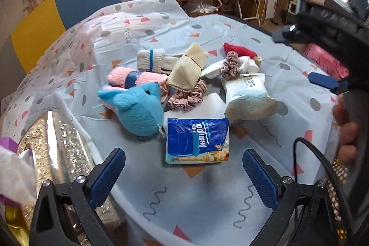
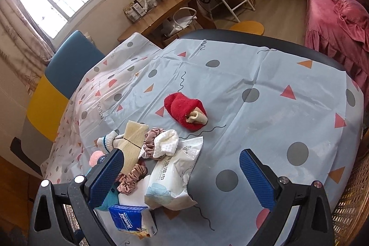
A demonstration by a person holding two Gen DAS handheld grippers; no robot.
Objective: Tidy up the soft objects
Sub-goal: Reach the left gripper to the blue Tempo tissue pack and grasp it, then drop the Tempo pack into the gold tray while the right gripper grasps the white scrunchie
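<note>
Left gripper [image 1: 183, 173]: jaws spread wide apart, holding nothing, hovering above the patterned tablecloth [image 1: 196, 206]. The blue Tempo tissue pack [image 1: 197, 141] lies flat on the cloth just beyond the gap between the fingers, at 12 o'clock from the gripper.

Right gripper [image 2: 182, 173]: jaws likewise wide apart and empty. In the left wrist view it appears at 2 o'clock, raised above the table.

Soft objects, left wrist view, clustered at the centre of the table:
- Blue plush toy [image 1: 136, 107], at 10 o'clock from the tissue pack, just beside it.
- Pink rolled sock [image 1: 136, 80], behind the plush toy and touching it.
- White rolled sock with a blue stripe [image 1: 150, 59], at 12 o'clock from the pink sock.
- Beige folded cloth [image 1: 188, 70], resting partly on a pink scrunchie [image 1: 188, 97].
- White wet-wipe pack [image 1: 249, 98], at 1 o'clock from the tissue pack.
- Second scrunchie [image 1: 230, 66] and a white knitted item [image 1: 248, 65], touching each other behind the wipe pack.

The red rolled sock [image 2: 184, 111] lies apart from the cluster in the right wrist view, at 12 o'clock from the right gripper. A glittery box [image 1: 66, 149] sits at 9 o'clock in the left wrist view.
</note>
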